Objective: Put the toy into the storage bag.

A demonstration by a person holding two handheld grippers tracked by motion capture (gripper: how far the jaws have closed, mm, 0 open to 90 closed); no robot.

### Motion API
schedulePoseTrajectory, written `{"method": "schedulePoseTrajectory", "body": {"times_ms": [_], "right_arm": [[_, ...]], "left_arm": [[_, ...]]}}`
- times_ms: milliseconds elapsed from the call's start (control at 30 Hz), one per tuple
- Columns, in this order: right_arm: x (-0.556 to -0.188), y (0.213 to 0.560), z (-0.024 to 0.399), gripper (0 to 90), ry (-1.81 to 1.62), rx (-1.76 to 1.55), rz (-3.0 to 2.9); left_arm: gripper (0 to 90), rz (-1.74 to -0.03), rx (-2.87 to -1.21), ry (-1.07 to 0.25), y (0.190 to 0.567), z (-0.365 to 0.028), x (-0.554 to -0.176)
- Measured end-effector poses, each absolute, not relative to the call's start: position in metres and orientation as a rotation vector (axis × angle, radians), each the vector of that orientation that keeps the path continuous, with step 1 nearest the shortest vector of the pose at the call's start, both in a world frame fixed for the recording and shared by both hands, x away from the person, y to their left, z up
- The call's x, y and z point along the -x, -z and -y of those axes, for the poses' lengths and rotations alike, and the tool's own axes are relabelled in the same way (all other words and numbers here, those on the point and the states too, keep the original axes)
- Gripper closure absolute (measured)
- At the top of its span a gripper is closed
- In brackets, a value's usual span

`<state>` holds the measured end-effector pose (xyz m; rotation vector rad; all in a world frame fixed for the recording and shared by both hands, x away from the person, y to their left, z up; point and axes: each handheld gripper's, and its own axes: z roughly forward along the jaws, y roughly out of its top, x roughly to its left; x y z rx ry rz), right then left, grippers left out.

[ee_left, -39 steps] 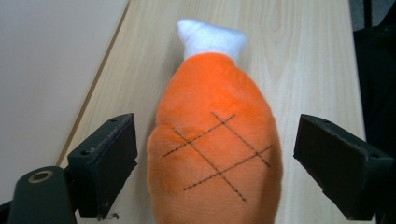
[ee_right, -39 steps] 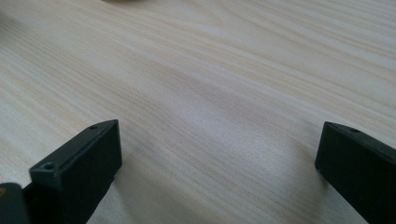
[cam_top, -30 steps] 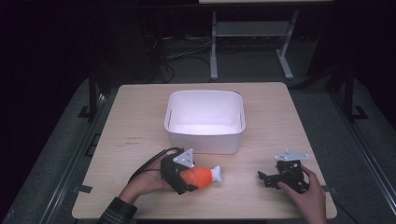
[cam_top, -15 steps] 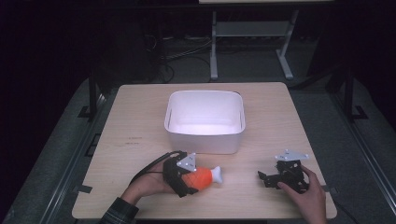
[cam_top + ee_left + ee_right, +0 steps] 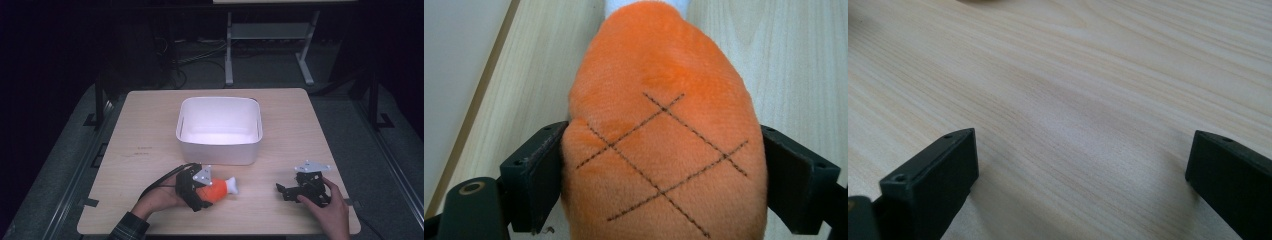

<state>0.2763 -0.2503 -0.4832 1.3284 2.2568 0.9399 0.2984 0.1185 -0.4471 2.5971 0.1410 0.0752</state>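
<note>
While the left gripper (image 5: 200, 187) sits near the front edge of the table (image 5: 150, 130), its jaws are clamped on either side of an orange plush toy (image 5: 215, 189), so it's got a proper grip on it. The toy lies on the wood just in front of the white tub (image 5: 220, 131), fat orange body in the jaws and a white end poking out to the right. The left gripper view gets you what the high view can't: fuzzy fabric with dark stitched lines crossing in a diamond pattern (image 5: 664, 150), both black jaws pressed into its sides. Further right, the right gripper (image 5: 287, 190) is low over the table in the person's hand (image 5: 327, 210), well apart from the toy. Its own view has the jaws spread wide with just bare wood grain between them.
</note>
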Motion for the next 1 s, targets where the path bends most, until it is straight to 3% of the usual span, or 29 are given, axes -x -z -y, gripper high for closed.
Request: {"method": "schedulePoseTrajectory", "body": {"times_ms": [267,600,1000], "right_arm": [[-0.2763,0.4833,0.2504,0.0,-0.940,-1.328,-2.257],[-0.2762,0.4832,0.2503,0.0,-0.940,-1.330,-2.257],[-0.2762,0.4832,0.2503,0.0,-0.940,-1.329,-2.257]], "left_arm": [[15.4,-0.148,-2.591,-0.079,0.4473,-0.1198,-0.2983],[25.1,-0.160,-2.559,-0.068,0.4457,-0.1233,-0.2976],[25.7,-0.158,-2.522,-0.006,0.4389,-0.1278,-0.2992]]}}
